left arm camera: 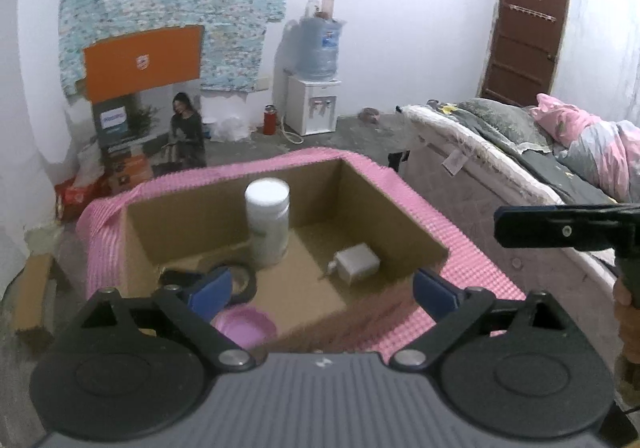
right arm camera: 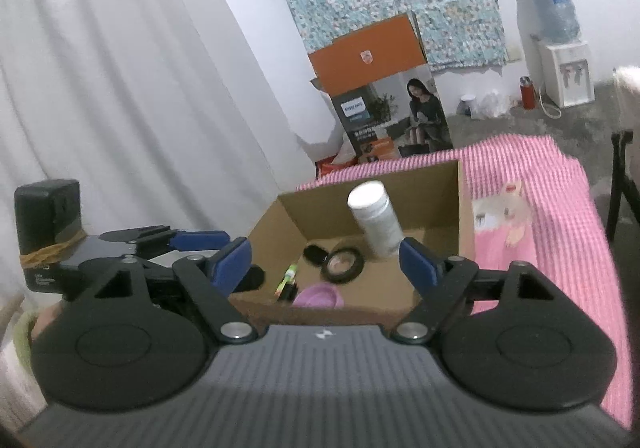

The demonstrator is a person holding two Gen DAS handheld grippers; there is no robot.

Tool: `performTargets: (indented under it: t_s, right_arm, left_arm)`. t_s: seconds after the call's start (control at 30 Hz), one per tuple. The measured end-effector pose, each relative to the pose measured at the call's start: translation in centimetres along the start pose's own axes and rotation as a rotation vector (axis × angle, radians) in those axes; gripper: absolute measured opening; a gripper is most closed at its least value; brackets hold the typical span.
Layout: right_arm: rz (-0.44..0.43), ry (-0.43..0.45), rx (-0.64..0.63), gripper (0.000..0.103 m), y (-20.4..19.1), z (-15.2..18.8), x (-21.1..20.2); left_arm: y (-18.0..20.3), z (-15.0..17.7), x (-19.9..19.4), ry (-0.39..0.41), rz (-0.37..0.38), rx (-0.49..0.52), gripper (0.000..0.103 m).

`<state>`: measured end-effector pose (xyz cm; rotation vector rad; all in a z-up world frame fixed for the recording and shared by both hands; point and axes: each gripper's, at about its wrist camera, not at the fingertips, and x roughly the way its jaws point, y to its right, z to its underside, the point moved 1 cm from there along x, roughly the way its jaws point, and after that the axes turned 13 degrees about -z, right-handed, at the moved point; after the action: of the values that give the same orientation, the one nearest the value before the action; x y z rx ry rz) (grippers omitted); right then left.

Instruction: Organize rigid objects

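Sorting hard items into the cardboard box

Looking along the left gripper, its blue fingers are spread wide and hold nothing, hovering over the near edge of the open cardboard box that sits on a pink textured cloth. Inside the box a white bottle stands upright near the back wall; it looks light, stiff and smooth, so I would pinch it across the body below the cap. A white charger plug lies flat on the floor of the box to the right, a black tape roll to the left, and a purple lid nearest the camera.

From the right wrist, the right gripper is likewise spread and empty above the same box. A green-tipped stick, possibly a marker though blur hides detail, lies beside the tape roll, with the bottle behind.
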<state>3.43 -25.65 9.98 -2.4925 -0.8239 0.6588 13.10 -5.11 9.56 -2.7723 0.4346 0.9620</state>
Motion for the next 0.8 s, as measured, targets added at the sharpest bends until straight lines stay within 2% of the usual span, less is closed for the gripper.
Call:
performTargets:
  t_s: [0.23,0.4,0.57,0.8]
  right_arm:
    - [0.006,-0.034,0.053,0.081,-1.0,4.9,1.2]
    - [0.002,-0.086,0.062,0.081,-1.6,6.7,3.6]
    - [-0.009,-0.139,0.053,0.081,-1.7,7.1,6.5]
    - [-0.021,-0.206,0.028,0.081,-1.5,7.2,10.0]
  left_arm:
    - [-0.5,5.2,-1.3,-0.005,-0.019,-0.023,0.098]
    - [0.4,7.7,-0.5,-0.016,-0.04,0.006,0.098]
    - [1.4,8.6,0.7,-0.004,-0.043,0.036,0.098]
    - [2.3,9.1,2.2,0.058,-0.054,0.053,0.097]
